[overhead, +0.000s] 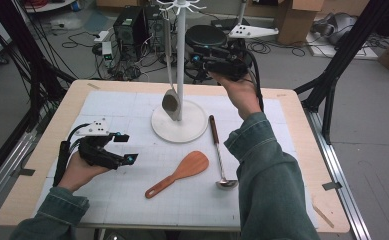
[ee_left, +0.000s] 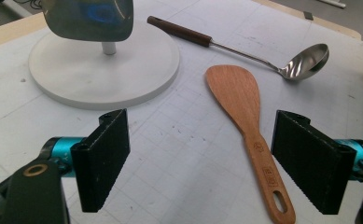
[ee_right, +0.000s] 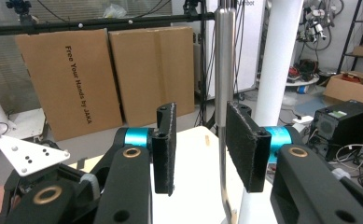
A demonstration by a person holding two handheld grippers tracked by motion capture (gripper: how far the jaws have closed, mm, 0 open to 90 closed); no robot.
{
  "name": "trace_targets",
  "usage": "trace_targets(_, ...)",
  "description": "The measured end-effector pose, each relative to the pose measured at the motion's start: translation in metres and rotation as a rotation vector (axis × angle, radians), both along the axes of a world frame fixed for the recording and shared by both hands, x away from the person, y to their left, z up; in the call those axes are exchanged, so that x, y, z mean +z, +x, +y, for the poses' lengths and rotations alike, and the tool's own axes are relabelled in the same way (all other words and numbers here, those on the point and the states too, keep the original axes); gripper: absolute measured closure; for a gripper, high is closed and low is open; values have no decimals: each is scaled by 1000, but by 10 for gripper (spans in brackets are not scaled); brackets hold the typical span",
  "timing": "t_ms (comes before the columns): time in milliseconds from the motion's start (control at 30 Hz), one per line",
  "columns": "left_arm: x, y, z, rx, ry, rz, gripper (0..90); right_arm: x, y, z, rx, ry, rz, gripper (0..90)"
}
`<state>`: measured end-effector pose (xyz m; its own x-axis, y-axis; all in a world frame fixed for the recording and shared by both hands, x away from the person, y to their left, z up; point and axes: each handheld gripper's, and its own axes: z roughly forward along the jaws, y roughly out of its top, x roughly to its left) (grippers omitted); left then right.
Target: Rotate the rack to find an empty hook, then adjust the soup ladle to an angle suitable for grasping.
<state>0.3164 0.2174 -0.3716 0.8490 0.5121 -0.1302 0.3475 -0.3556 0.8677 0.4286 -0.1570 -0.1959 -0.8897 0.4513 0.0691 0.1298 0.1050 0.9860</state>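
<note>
Right gripper (ee_right: 200, 149) at the hanging spatula (overhead: 170, 102)

Upper centre of the high view: its fingers stand apart around the spatula's steel handle, not pressing it, beside the white rack (overhead: 180, 60). Left gripper (ee_left: 200, 163) fingers wide apart over the worktop (overhead: 132, 200).

So the table (overhead: 302, 150) is a light wood top with rounded corners, and most of it is covered by a white gridded mat (overhead: 132, 200) that leaves a strip of bare wood around the edges. Sitting on the mat toward the far middle is the round white base (overhead: 179, 125) of a utensil stand. Just right of that base lies a steel ladle (overhead: 218, 150) with a dark handle pointing away and its bowl toward the near side. Next to it, a bit left, a wooden spatula (overhead: 178, 173) lies diagonally, blade close to the ladle's shaft, not quite touching.
</note>
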Motion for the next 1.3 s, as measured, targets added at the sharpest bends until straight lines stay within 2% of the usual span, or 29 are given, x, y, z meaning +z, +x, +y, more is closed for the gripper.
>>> trace_targets(567, -1, 0, -3, 1, 3, 1, 202, -31, -4, -12, -11, -35, 51, 575)
trace_targets(900, -1, -2, -4, 4, 11, -9, 199, -63, -10, -18, -18, -47, 96, 551)
trace_targets(1067, -2, -1, -4, 4, 15, -5, 196, -79, -13, -21, -23, -72, 125, 543)
trace_targets(1300, -2, -2, -5, 3, 22, -9, 194, -96, -18, -27, -25, -85, 150, 546)
